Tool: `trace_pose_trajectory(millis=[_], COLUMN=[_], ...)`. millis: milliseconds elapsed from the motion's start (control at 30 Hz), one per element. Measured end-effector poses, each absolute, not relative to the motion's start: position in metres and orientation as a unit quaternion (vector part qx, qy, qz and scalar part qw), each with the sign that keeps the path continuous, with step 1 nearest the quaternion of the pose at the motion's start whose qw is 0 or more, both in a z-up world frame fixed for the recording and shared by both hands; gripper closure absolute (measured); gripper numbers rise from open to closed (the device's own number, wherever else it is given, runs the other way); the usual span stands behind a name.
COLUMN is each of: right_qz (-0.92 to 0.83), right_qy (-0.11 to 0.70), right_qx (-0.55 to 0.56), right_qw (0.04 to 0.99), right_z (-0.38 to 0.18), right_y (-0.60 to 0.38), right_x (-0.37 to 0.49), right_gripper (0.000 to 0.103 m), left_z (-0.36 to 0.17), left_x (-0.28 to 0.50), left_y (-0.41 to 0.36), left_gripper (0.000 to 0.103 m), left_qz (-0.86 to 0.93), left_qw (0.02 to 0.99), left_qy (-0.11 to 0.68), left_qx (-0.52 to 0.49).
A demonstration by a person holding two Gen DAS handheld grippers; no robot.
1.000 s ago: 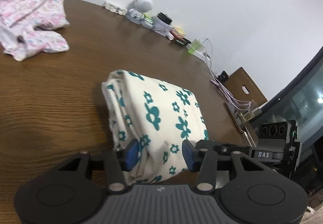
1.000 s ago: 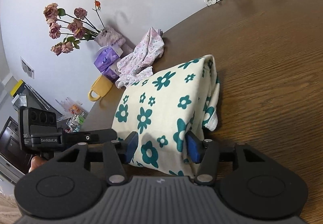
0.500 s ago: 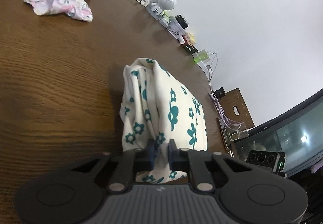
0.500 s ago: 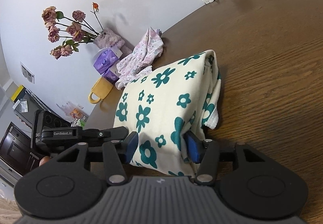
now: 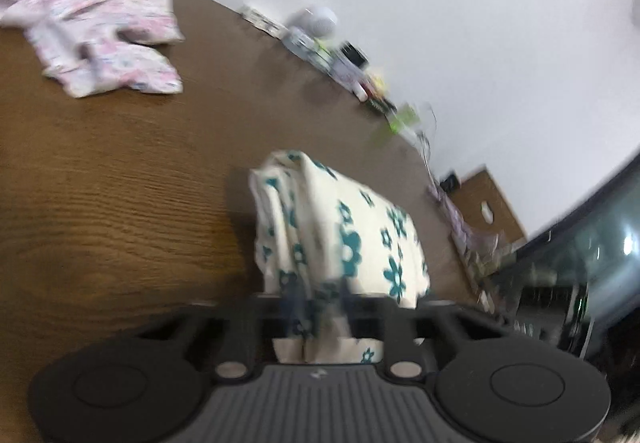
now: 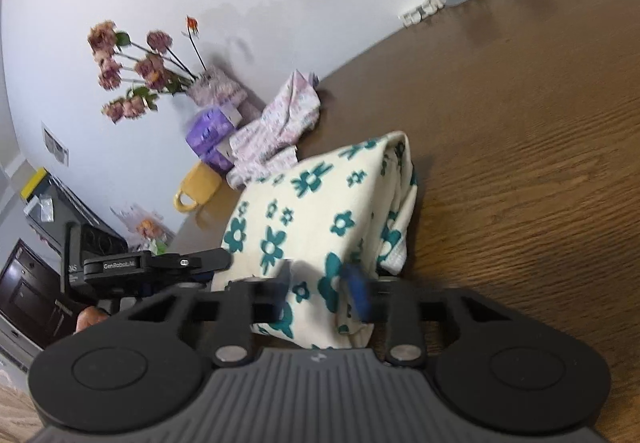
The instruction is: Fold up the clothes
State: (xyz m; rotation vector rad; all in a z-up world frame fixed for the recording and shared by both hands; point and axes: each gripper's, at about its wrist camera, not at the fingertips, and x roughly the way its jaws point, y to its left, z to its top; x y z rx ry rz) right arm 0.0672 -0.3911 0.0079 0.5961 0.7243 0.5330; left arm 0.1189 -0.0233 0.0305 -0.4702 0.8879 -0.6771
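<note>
A folded cream garment with teal flowers point(image 6: 308, 219) lies on the brown wooden desk point(image 6: 540, 171), near its front edge, with both tools at its near end. It is a thick oblong bundle, and its long axis runs away from the two cameras toward the far wall.

The left gripper point(image 5: 314, 303) has its jaws drawn close together, pinching a bunch of the cloth at the near corner; that view is blurred, yet fabric point(image 5: 340, 239) plainly fills the narrow gap. The right gripper point(image 6: 322, 285) has its jaws partly closed around the other near corner, with cloth between them, but I cannot tell whether the blue pads point(image 6: 358, 293) actually press it.

A crumpled pink garment point(image 5: 100, 35) lies well apart at the far side of the desk, near a yellow mug point(image 6: 198, 187) and a vase of dried roses point(image 6: 148, 71).
</note>
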Motion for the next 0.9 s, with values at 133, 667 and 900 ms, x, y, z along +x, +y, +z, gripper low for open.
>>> trace_pose_trajectory(millis=[133, 667, 900], right_qz=[0.248, 0.194, 0.197], right_qy=[0.343, 0.31, 0.296], right_qx=[0.276, 0.246, 0.227], right_qw=[0.863, 0.898, 0.907], right_z=[0.006, 0.028, 0.031], right_y=[-0.395, -0.406, -0.38], right_x=[0.067, 0.053, 0.048], right_gripper=[0.096, 0.0, 0.0], left_z=[0.031, 0.077, 0.081], left_x=[0.117, 0.078, 0.049], left_y=[-0.023, -0.02, -0.046], left_gripper=[0.097, 0.017, 0.007], left_qz=[-0.316, -0.199, -0.192], left_qw=[0.83, 0.898, 0.934], left_qy=[0.411, 0.358, 0.287], left_qx=[-0.208, -0.163, -0.086])
